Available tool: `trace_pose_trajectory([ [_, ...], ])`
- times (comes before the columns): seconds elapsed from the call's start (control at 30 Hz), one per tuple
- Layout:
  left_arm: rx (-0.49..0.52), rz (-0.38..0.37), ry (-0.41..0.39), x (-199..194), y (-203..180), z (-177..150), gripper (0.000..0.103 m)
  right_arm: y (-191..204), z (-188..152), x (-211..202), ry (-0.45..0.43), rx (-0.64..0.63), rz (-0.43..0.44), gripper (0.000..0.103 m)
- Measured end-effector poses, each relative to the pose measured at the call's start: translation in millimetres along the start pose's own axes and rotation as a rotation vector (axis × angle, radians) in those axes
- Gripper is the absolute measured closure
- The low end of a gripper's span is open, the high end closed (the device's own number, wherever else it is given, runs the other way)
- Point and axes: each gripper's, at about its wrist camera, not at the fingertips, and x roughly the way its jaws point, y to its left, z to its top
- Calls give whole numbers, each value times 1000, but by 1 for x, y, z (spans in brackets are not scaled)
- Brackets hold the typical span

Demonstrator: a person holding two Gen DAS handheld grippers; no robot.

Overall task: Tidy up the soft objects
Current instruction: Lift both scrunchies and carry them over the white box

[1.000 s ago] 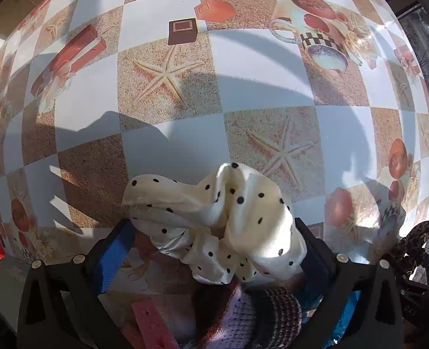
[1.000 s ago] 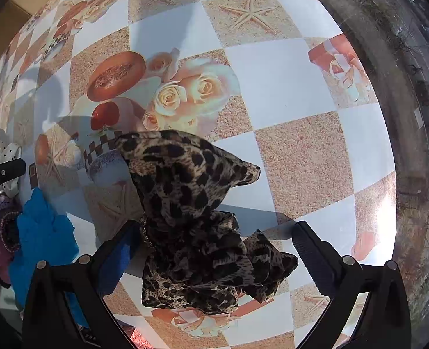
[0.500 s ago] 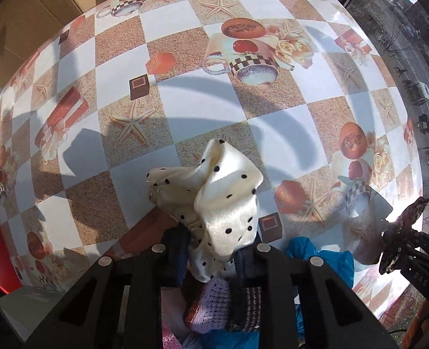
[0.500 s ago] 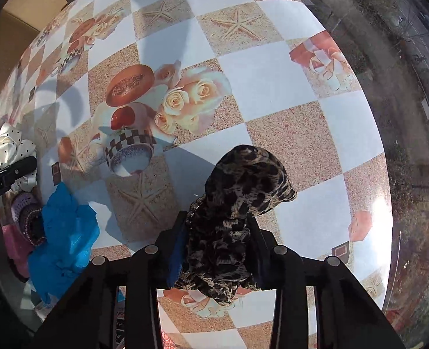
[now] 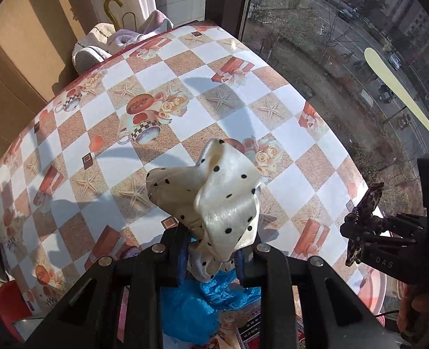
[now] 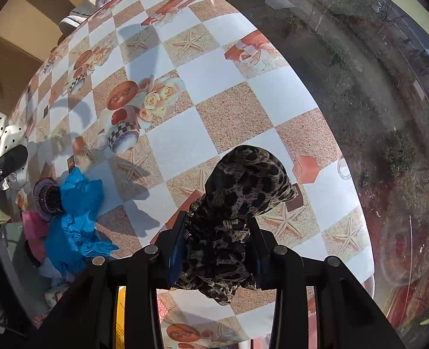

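Both grippers have risen off the checkered table [image 5: 167,69] since a second ago. Left view: left gripper [image 5: 211,250] pinches one polka-dot scrunchie [image 5: 214,192] above the table's near edge, open tabletop beyond. Right view: right gripper [image 6: 218,250] clamps one leopard scrunchie [image 6: 237,203]; one blue cloth [image 6: 74,218] lies at the table's left edge.

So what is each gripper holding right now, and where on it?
The left gripper pinches the cream polka-dot scrunchie by its lower folds. The right gripper clamps the leopard-print scrunchie around its bunched lower part.
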Motion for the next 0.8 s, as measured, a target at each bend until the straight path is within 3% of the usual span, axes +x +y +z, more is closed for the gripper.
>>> trace_pose_trajectory([
  [0.27, 220, -108, -94, -59, -90, -32, 75, -25, -41, -31, -30, 67, -18, 64],
  [0.47, 380, -209, -118, -97, -141, -76, 75, -30, -83, -47, -31, 101, -37, 64],
  [0.8, 576, -272, -115, -135, -172, -160, 75, -27, -150, -60, -12, 170, -36, 64],
])
